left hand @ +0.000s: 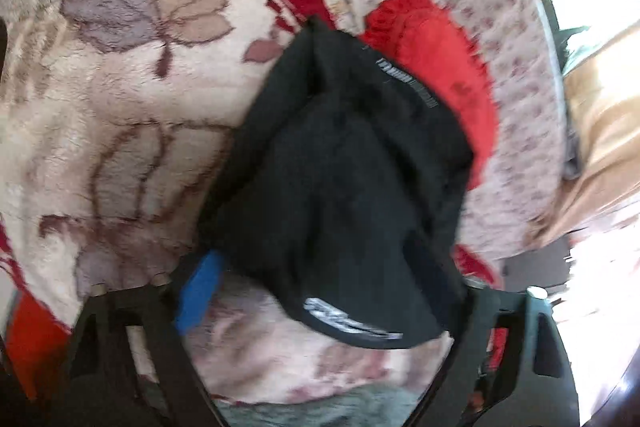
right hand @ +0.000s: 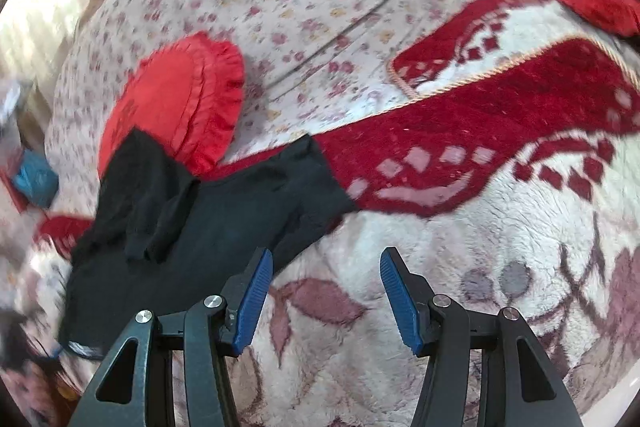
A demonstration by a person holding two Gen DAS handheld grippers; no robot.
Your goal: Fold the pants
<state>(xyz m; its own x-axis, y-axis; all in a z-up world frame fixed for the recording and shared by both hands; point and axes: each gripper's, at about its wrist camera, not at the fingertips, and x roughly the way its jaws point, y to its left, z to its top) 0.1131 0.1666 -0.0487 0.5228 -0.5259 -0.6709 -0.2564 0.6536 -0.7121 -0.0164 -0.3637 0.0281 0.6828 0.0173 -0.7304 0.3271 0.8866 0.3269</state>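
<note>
The black pants [left hand: 348, 163] lie bunched on a cream and red floral blanket [left hand: 120, 131]. In the left wrist view they drape over my left gripper [left hand: 320, 291]; one blue pad [left hand: 198, 295] shows at the left and the other finger is hidden under the cloth, with a waistband logo [left hand: 344, 319] hanging between the fingers. In the right wrist view the pants [right hand: 208, 211] spread to the left, legs pointing away. My right gripper [right hand: 326, 267] is open and empty, hovering over the blanket [right hand: 480, 287] beside the pants' edge.
A red heart-shaped cushion [right hand: 180, 107] lies partly under the pants at the far left. A floral bedsheet [right hand: 300, 7] covers the bed beyond. Tan fabric [left hand: 600, 131] lies at the bed's right edge. A blue object [right hand: 34, 179] sits off the bed.
</note>
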